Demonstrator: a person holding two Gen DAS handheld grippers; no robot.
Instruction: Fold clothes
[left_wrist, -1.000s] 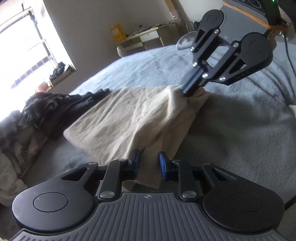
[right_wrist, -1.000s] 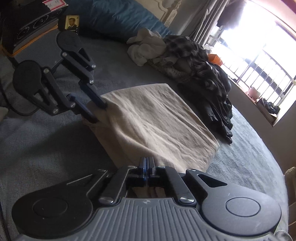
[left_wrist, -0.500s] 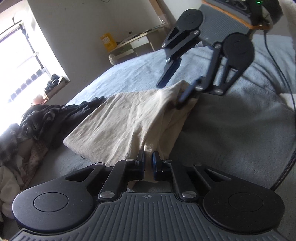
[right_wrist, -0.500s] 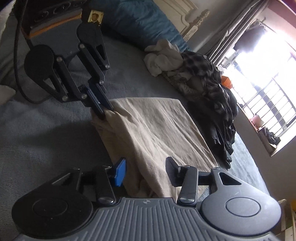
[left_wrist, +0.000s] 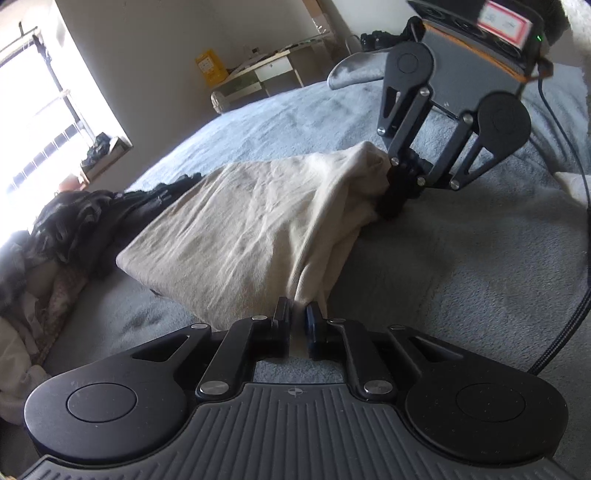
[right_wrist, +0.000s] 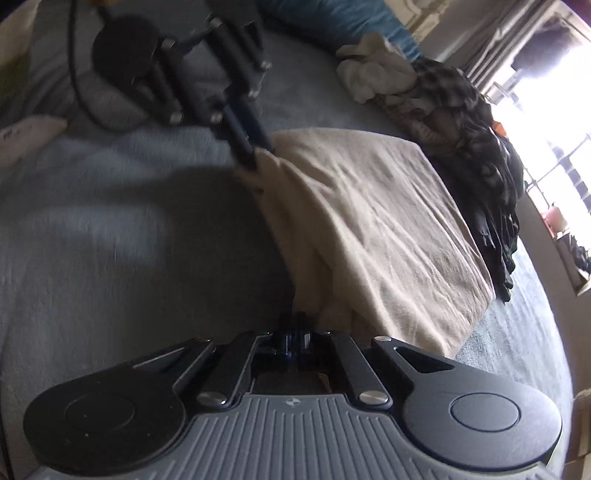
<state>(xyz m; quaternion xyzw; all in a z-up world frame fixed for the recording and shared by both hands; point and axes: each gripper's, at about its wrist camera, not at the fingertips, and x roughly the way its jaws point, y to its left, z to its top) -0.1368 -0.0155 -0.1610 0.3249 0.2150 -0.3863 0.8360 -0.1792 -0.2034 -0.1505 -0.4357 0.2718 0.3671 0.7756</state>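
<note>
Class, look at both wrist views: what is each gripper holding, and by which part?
Both hold the beige garment: the left gripper and right gripper each pinch a bunched corner along its near edge.

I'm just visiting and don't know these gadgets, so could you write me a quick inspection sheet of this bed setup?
Surface: grey blanket covering the bed.
Job's things: beige garment, lying partly folded, one edge lifted.
Clutter: pile of dark clothes; white cloth beside it.
Grippers: left hand-held gripper shut on the garment's near corner; right hand-held gripper shut on the other corner.
Cables: black cable across the blanket.
Surroundings: bright window; desk by the wall.
</note>
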